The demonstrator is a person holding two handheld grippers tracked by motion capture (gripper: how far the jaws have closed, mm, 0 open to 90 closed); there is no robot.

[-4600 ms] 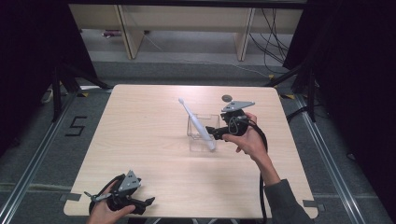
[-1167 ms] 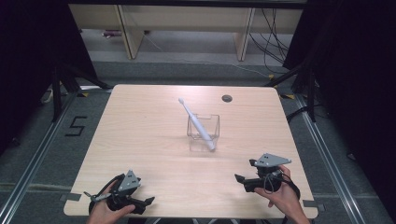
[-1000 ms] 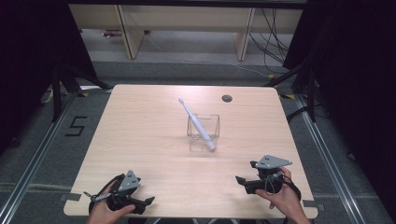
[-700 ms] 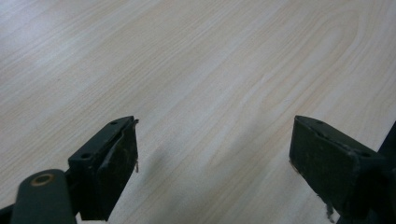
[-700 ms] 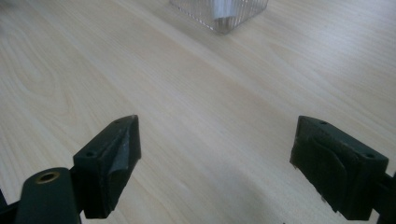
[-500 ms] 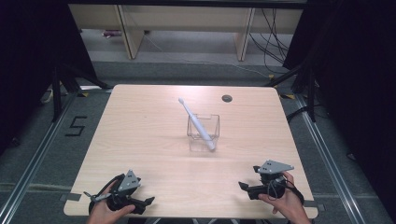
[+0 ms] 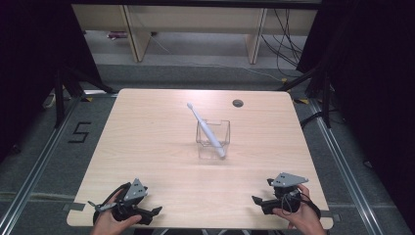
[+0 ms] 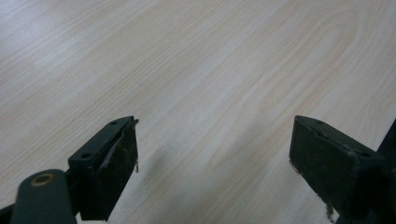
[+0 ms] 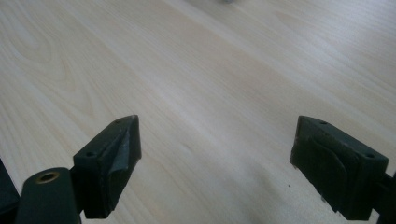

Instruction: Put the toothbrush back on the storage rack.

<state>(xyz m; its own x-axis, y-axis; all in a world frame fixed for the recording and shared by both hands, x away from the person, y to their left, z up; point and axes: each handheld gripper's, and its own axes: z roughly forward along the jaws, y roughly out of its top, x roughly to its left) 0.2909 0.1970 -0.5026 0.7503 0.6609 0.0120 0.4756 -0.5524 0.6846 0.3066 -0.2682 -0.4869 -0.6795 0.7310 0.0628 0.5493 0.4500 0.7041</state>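
A clear square container point(image 7: 214, 138) stands near the middle of the wooden table point(image 7: 147, 127). A white toothbrush point(image 7: 204, 129) leans in it, head up toward the far left. My left gripper point(image 7: 152, 212) rests at the near left edge, held by a hand, open with nothing between its jaws. My right gripper point(image 7: 259, 202) sits at the near right edge in the other hand, also open and empty. In the left gripper view the left gripper point(image 8: 214, 168) has its jaws wide apart over bare wood. The right gripper point(image 9: 215, 163) looks the same in its own view.
A small dark round hole point(image 7: 238, 103) sits near the table's far edge. Shelving legs point(image 7: 132, 29) and cables point(image 7: 288, 34) stand on the floor beyond the table. Dark curtains flank both sides. A floor mark "5" point(image 7: 78, 132) lies left of the table.
My right gripper has drawn back from the container, where it was beside the toothbrush, to the near right edge and settled slightly nearer. The left gripper has not moved.
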